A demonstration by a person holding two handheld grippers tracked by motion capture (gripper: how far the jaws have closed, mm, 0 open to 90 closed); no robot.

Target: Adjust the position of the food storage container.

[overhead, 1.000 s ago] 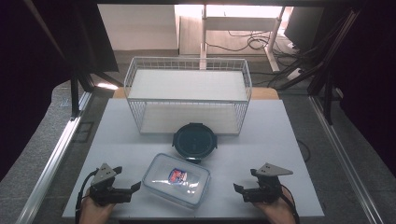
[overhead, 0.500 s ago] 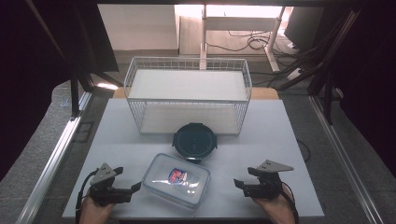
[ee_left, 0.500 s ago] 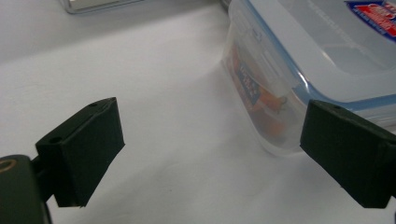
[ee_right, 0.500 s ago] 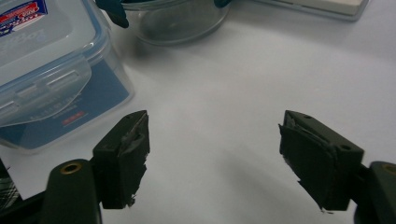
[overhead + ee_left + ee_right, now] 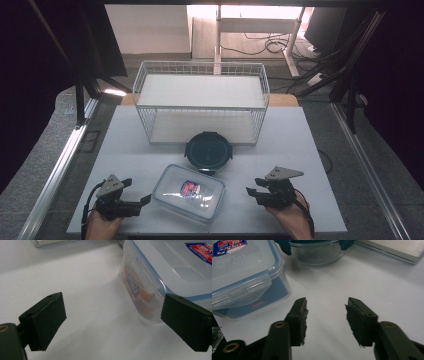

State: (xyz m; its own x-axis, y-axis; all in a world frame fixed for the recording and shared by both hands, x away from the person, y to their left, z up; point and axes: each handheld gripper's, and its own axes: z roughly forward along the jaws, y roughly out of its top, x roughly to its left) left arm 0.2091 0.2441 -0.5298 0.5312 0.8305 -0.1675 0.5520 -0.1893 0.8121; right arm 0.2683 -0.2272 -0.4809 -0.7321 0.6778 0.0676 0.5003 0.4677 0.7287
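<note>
A clear rectangular box (image 5: 188, 192) with a blue-sealed lid and a red and blue sticker lies at the front middle of the white table (image 5: 305, 145). Left of it my left gripper (image 5: 136, 191) stands open, and its jaws point at the box's near corner (image 5: 147, 290) without touching. On the box's other side my right gripper (image 5: 254, 186) is open, its jaws have just been closing, and only bare table lies between them (image 5: 327, 302). The box's latch side (image 5: 244, 290) sits just ahead and to the left of those jaws.
A round glass container with a dark lid (image 5: 208, 151) (image 5: 317, 252) stands just behind the box. Behind that, a white wire basket rack (image 5: 200, 95) spans the table's back. Cables and dark stands crowd the floor beyond.
My right gripper's jaws have come closer together, and that hand has edged slightly forward. The left gripper, the box and the round container have not moved.
</note>
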